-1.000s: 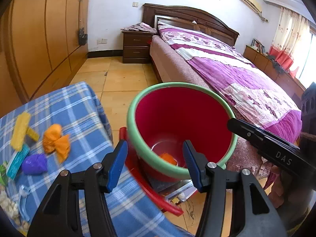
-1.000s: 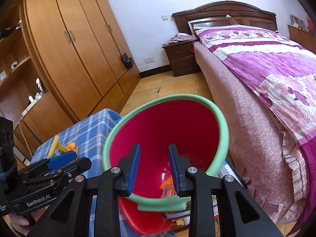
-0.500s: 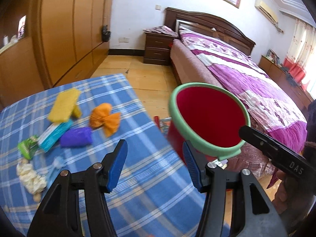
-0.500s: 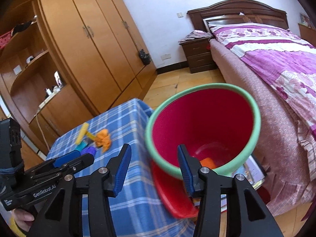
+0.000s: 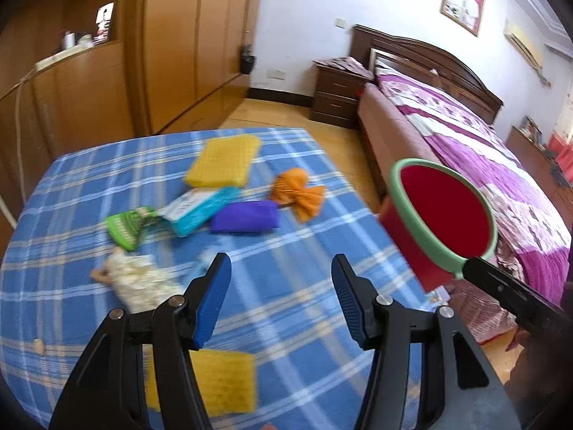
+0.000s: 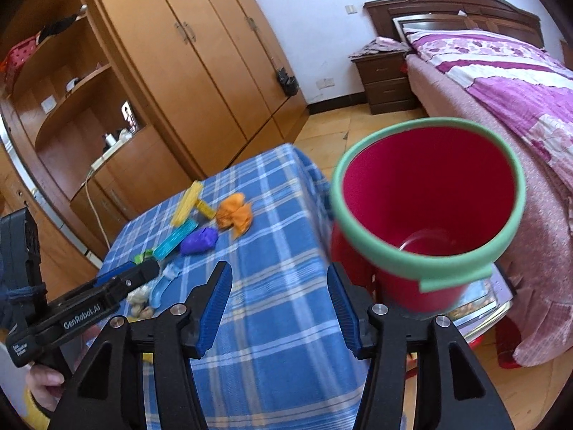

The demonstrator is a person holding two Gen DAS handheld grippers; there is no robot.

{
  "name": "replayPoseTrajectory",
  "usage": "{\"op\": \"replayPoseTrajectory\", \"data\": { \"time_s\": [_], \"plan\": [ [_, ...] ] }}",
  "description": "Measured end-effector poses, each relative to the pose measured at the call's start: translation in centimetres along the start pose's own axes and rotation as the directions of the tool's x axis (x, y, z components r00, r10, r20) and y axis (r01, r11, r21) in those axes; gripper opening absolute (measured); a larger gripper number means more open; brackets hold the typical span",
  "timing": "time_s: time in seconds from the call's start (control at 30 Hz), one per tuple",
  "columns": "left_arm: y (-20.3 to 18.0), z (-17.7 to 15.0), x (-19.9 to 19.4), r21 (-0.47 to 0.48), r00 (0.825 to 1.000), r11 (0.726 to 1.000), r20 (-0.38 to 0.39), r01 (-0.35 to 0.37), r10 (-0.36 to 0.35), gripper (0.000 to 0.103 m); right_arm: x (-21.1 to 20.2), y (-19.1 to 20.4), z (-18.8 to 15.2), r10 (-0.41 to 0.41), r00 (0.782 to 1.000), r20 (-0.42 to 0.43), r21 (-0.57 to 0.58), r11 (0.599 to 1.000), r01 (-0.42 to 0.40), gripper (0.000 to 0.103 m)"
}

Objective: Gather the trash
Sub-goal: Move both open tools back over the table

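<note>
On the table (image 5: 297,243), under its blue checked cloth, the trash lay toward the left and far side: a green wrapper (image 5: 125,227), a teal packet (image 5: 198,209), a yellow sponge (image 5: 224,159), a purple pouch (image 5: 245,216) and an orange wad (image 5: 299,193), with bare cloth running to the right edge. Just past that edge stood the red bin (image 6: 426,211), green-rimmed, between table and bed (image 6: 501,100). The left tool (image 5: 281,295) and right tool (image 6: 279,302) both hung spread wide, gripping and touching nothing.

Bed (image 5: 480,150), nightstand (image 5: 336,96), wardrobe (image 6: 200,53), framed picture (image 5: 462,1).
</note>
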State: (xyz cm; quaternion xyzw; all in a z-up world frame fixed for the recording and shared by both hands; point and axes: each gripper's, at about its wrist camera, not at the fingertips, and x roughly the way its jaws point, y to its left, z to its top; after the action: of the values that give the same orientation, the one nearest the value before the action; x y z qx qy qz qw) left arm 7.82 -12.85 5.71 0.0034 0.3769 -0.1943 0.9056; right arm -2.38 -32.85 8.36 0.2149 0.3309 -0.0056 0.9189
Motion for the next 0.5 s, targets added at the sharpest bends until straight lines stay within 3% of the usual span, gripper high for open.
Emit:
{"op": "replayPoseTrajectory", "data": {
  "time_s": [0.1,0.2,0.5],
  "plan": [
    [2.0,-0.3,-0.3,-0.03,0.999,0.999,0.013,-0.039,0.039,0.059,0.7,0.9,-0.7,0.008,1.0,-0.017,-0.004,1.0,-0.008,0.058],
    [3.9,-0.5,-0.5,-0.056,0.996,0.995,0.026,-0.078,0.08,0.06,1.2,1.6,-1.1,0.01,1.0,-0.026,-0.006,1.0,-0.01,0.067],
    [8.3,-1.3,1.0,-0.134,0.986,0.977,0.0,-0.163,0.165,0.061,2.5,3.6,-2.0,0.007,0.998,-0.066,-0.036,0.999,-0.009,0.067]
  ]
}}
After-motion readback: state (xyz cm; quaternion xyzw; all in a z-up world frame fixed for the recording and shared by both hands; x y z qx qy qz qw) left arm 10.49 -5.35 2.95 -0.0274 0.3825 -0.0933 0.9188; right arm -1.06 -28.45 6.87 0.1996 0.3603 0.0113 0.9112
